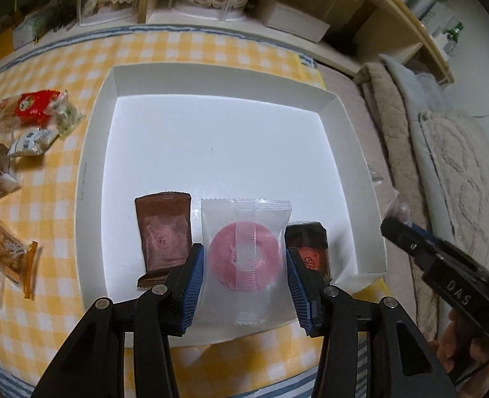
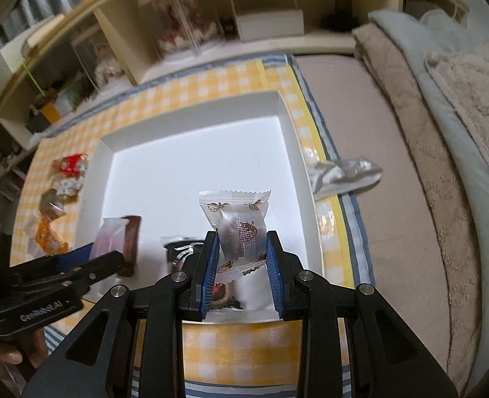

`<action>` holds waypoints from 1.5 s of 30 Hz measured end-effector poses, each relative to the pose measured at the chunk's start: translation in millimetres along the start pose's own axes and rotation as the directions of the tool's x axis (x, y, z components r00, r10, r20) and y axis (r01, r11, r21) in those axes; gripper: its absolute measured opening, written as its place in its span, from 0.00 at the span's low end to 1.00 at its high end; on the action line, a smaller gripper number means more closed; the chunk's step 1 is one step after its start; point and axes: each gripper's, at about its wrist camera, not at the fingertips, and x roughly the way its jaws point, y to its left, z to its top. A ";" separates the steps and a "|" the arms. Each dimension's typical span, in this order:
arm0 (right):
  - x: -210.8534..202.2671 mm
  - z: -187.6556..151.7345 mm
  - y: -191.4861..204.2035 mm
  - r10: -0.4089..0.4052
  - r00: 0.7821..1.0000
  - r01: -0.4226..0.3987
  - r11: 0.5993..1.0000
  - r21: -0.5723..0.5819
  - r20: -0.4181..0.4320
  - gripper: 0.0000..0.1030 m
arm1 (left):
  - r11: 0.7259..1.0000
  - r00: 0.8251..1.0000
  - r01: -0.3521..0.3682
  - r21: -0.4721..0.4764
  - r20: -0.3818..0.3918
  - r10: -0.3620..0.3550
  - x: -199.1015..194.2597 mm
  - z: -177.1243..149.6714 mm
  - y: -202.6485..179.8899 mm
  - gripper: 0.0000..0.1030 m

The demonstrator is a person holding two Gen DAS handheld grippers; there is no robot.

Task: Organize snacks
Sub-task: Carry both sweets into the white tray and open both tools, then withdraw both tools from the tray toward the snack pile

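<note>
**White box partly filled; two packets arriving together**

White cardboard box point(image 1: 343, 152) sits on a yellow checked cloth point(image 1: 62, 205). Along its near edge lie a brown wrapper point(image 1: 164, 235) at left and a dark packet point(image 1: 310, 242) at right; the rest of the floor is bare.

Left gripper point(image 1: 244, 265): a translucent packet with a pink ring sweet point(image 1: 246, 225) stands between the blue pads, over the gap between those two. Pads sit at its edges, slackly if at all; I judge the hold released or nearly so.

Right gripper point(image 2: 242, 262): clenched on a clear packet with a brown sweet point(image 2: 241, 222), held over the near part of the box.

Progress: two in, two being delivered. Left: a loose pile of snacks point(image 1: 29, 132) on the cloth left of the box, several pieces. Under halfway, by my estimate.

View differences: only the right wrist view shows a silvery wrapper point(image 2: 343, 172) lying just outside the box's right wall. Left wrist view shows the pile sharply; in the other it is blurred.
</note>
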 end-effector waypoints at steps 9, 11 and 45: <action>20.1 -1.7 -9.3 -0.020 0.999 0.022 0.999 0.040 -0.048 0.32 | 0.999 1.000 -0.023 0.043 0.000 0.023 12.5 -0.7 -5.0 0.66; 22.7 -2.7 -10.5 -0.016 0.998 0.018 0.999 0.041 -0.063 0.41 | 0.998 1.000 -0.029 0.054 0.002 0.029 12.0 -3.3 -5.7 0.68; -38.4 -19.5 23.2 -0.084 0.995 0.087 0.995 -0.055 0.049 1.00 | 0.992 0.994 -0.086 0.095 0.076 0.079 -87.7 -38.2 38.0 1.00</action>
